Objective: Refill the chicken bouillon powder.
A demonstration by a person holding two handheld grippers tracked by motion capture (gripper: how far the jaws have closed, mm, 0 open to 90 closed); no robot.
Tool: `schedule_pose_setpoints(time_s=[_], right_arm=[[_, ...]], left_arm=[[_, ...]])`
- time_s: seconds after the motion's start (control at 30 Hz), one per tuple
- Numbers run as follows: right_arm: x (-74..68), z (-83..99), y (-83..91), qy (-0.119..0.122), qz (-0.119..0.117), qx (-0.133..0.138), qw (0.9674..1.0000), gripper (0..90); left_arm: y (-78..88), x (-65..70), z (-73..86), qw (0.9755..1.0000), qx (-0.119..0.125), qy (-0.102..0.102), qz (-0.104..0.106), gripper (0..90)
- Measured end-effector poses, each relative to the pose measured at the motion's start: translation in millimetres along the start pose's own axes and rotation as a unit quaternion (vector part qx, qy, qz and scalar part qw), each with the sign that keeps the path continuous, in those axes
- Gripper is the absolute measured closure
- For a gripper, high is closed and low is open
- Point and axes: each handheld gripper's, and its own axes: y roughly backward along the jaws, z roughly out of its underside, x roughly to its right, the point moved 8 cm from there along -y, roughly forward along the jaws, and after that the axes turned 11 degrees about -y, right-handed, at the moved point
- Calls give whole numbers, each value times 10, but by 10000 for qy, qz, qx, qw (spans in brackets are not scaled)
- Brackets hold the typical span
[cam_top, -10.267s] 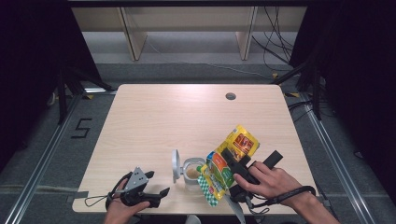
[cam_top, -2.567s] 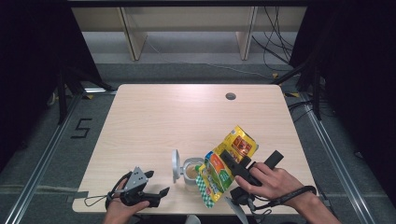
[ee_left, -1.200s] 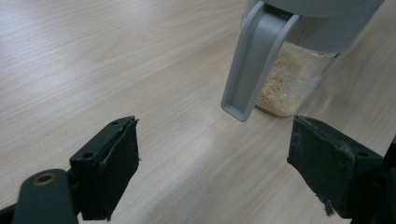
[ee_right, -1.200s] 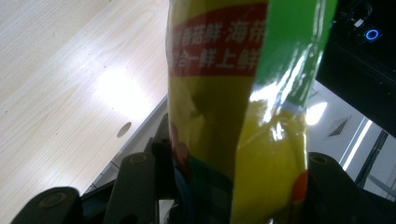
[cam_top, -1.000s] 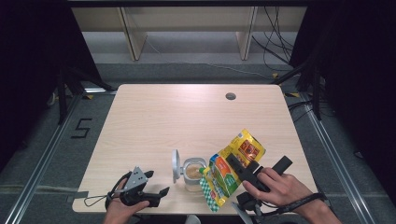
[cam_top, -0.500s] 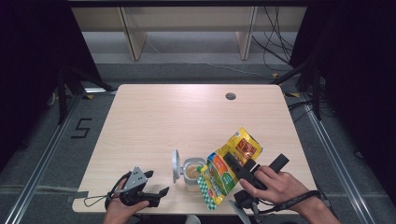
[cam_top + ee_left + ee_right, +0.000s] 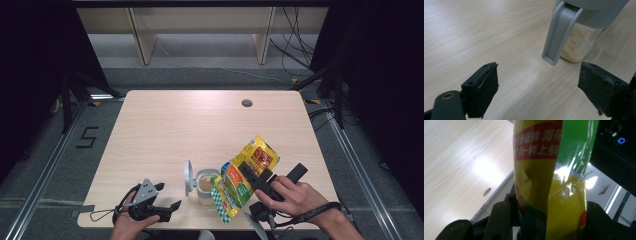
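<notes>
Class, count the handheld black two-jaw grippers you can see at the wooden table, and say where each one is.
2. The left gripper rests near the table's near-left edge; the right gripper, near-right, clamps the yellow-green foil pouch.

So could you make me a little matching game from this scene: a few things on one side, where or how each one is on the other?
Things:
1. yellow and green bag
2. jar
3. left claw
4. round hole

States:
A. open, with nothing between its jaws, near the table's front edge
B. tilted over the jar, clamped in the right claw
C. in the far part of the tabletop
D. standing with its grey lid flipped open, pale grains inside

Pairs: 1-B, 2-D, 3-A, 4-C
</notes>
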Motion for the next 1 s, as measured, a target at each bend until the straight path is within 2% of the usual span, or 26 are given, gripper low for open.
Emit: schedule_pose_setpoints(time_s=[0.07, 0.1, 0.2, 0.4, 0.43, 0.47, 0.5, 0.53, 0.57, 0.73, 0.77, 0.83, 1.0], right_arm=[[-15, -5, -1, -64, -25, 11, 10000, 615], [-7, -11, -5, 10, -9, 35, 10000, 615], [-4, -11, -1, 16, -19, 25, 10000, 616], [-10, 13, 19, -93, 5, -18, 10000, 616], [-8, 17, 22, -89, 11, -22, 10000, 616], [-6, 22, 27, -103, 12, -32, 9999, 616], [-8, 25, 30, -114, 13, -37, 9999, 616], [-9, 29, 36, -129, 16, -42, 9999, 616], [-27, 32, 43, -279, -2, -90, 9996, 617], [-34, 36, 44, -317, 24, -68, 9995, 617], [-36, 37, 45, -319, 24, -69, 9995, 617], [-40, 37, 48, -329, 26, -75, 9994, 617], [-43, 46, 54, -319, 10, -96, 9994, 617]], left_arm=[[1, 0, 0, 10000, 0, 1, 0, 157], [1, -1, 1, 10000, 1, -4, -1, 157], [3, -12, -5, 10000, 14, -86, -6, 157], [-1, 1, 1, 10000, -5, 2, -9, 157], [2, -1, 1, 10000, -14, -25, -12, 157], [6, -16, -1, 9999, -20, -149, -4, 157], [5, -13, -1, 9999, -15, -125, -6, 157], [-1, 1, -1, 10000, 1, 3, -7, 157], [-2, 0, 1, 10000, -4, 2, -8, 157], [7, -5, 2, 10000, -19, -28, -10, 157], [3, -13, -4, 9999, 13, -106, -10, 157], [0, -1, 0, 10000, -1, 1, -10, 157], [4, -10, 11, 10000, -62, -47, -20, 157]])
